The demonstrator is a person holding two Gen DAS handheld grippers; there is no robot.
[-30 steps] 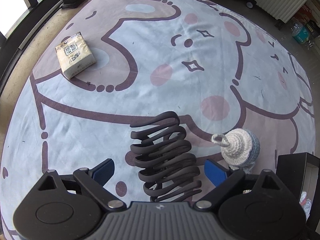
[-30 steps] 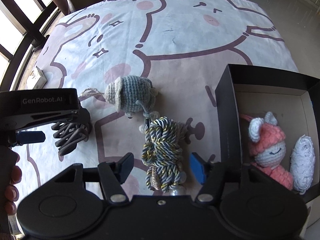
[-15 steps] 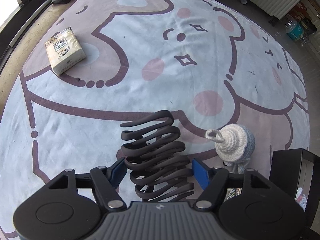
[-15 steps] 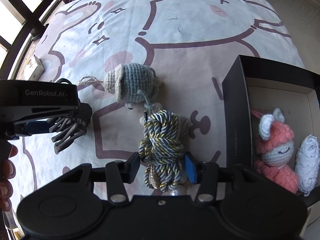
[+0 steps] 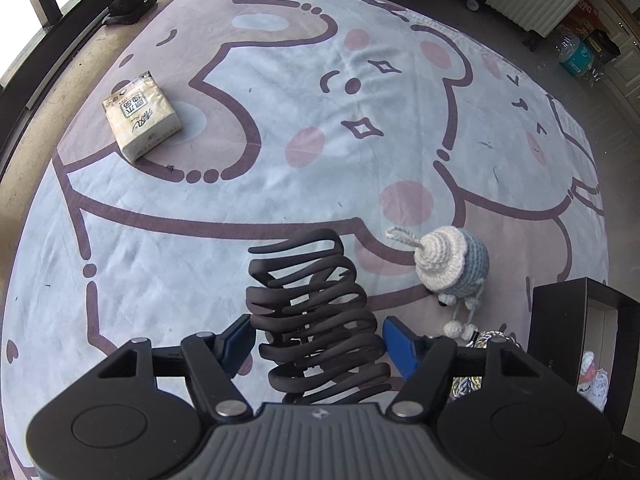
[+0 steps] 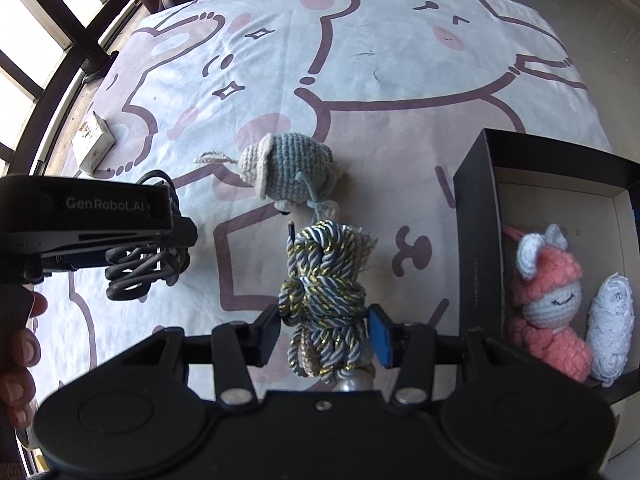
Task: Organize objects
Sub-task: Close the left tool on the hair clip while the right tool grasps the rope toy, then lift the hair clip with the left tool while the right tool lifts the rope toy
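Gripping the black coiled rack (image 5: 316, 316) in your left claw (image 5: 316, 342), your right claw (image 6: 326, 330) pinches the braided cord bundle (image 6: 324, 280), black box (image 6: 476, 240) just right.

A second ago the left claw (image 5: 318, 342) stands wide around the black coiled hair claw clip (image 5: 316, 316); now its blue pads (image 5: 398, 346) are drawn in against the coil's sides. The right claw (image 6: 326, 334) likewise narrows from a loose straddle to pressing the grey-and-gold braided cord bundle (image 6: 324, 292). Both closures finish by the half-second mark.
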